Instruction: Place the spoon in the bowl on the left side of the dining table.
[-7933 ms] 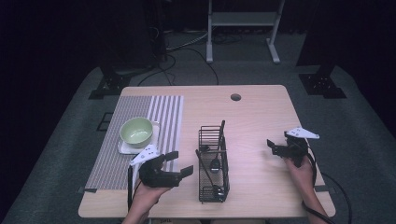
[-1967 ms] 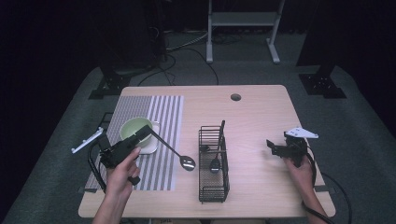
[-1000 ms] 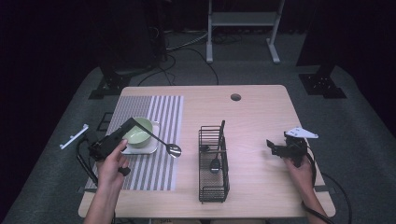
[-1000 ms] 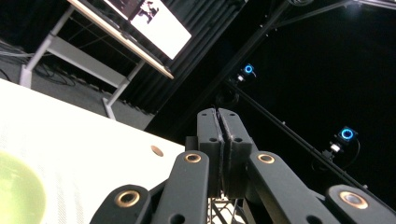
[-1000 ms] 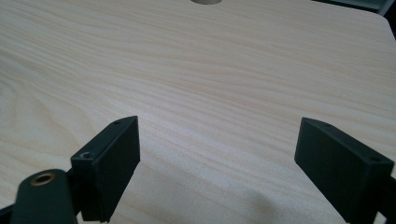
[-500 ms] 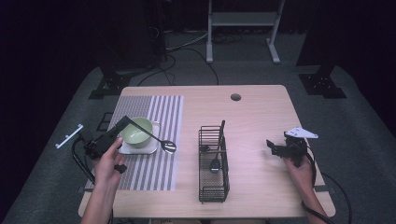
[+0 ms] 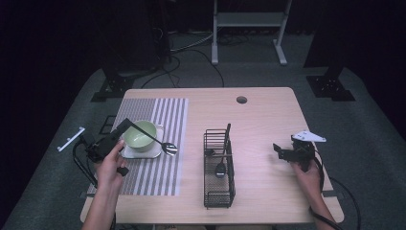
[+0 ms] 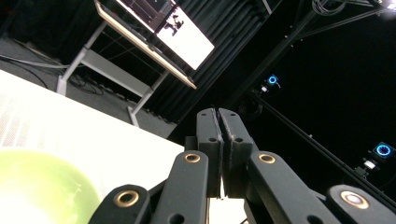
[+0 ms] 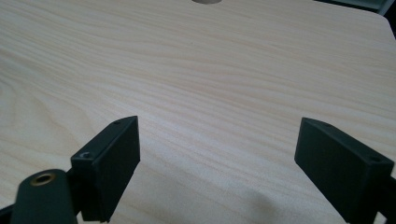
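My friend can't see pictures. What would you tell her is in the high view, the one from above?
A person's left claw holds a long black spoon by its handle, slanting across a green bowl that sits on a striped mat on a wooden table. A black wire rack with utensils stands mid-table, and the right claw rests open at the right.

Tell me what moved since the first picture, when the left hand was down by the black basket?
The left gripper took a ladle from the wire basket and carried it left; it now lies across the green bowl, handle pinched in the shut jaws, scoop past the bowl's right side. The right gripper stayed open over the table. Bowl, basket and striped mat stayed put.
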`<state>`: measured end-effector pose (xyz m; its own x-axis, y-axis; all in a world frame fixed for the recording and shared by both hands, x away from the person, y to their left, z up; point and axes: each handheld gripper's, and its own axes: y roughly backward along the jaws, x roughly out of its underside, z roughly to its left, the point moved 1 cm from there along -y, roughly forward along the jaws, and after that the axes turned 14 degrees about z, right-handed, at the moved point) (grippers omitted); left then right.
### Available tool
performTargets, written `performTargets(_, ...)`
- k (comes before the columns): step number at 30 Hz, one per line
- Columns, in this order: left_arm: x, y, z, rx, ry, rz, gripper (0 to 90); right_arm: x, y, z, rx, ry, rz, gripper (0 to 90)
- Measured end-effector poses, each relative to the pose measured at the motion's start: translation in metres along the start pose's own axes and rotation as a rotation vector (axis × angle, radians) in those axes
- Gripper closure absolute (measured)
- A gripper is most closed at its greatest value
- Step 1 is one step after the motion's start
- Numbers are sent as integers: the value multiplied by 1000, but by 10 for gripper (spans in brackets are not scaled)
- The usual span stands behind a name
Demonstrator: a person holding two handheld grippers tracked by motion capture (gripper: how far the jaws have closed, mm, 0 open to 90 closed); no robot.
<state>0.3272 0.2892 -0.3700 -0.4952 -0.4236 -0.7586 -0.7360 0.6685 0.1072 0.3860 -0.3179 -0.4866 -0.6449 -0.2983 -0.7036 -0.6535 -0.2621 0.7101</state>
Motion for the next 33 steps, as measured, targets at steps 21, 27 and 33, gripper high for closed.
performTargets(21,-9,6,19,-48,23,-33,881,0,0,1,9,0,3,131)
performTargets(27,-11,10,26,-76,37,-44,881,0,0,1,9,-1,2,131)
performTargets(33,-14,15,31,-86,52,-70,881,0,0,0,9,-2,2,131)
